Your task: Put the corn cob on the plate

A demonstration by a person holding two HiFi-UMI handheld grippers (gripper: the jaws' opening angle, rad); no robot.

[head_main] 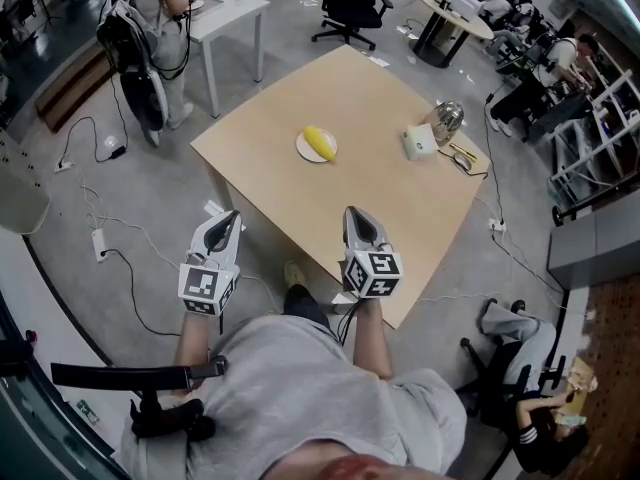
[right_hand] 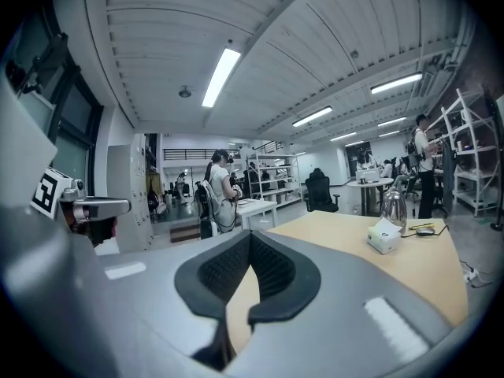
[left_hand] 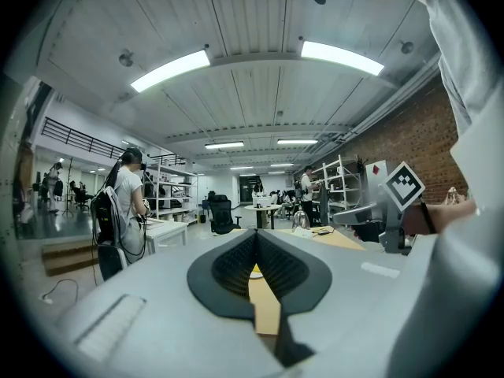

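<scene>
The person in a grey shirt (head_main: 330,388) is facing the near corner of a square, light-wood table (head_main: 300,208) and gripping a tool in each hand. The left gripper (head_main: 232,216) is showing just off the table's near-left edge in the head view. Its black ribbed jaws are pressing tip to tip, with nothing caught between them. The right gripper (head_main: 356,211) is hanging over the near part of the tabletop and tilting slightly downward. Its jaws are likewise pressing together and carrying nothing (each tool is wearing its cube of square markers at the back).

Farther out, the yellow corn cob (head_main: 319,143) is lying on a small round white plate (head_main: 303,149) near the middle of the table, well apart from both grippers. In the left gripper view, a sliver of the cob and plate is peeking through the gap behind the closed tips.

Beyond the plate and to its right, a white box (head_main: 420,142) is sitting near the table's far-right edge. A shiny metal kettle (head_main: 448,118) is standing just behind it.

Past the table, another person (head_main: 160,8) is standing by a white rectangular table (head_main: 230,8) on the left. A black office chair (head_main: 352,3) is sitting on the grey floor near the middle, and a round table (head_main: 452,13) is showing to the right.
</scene>
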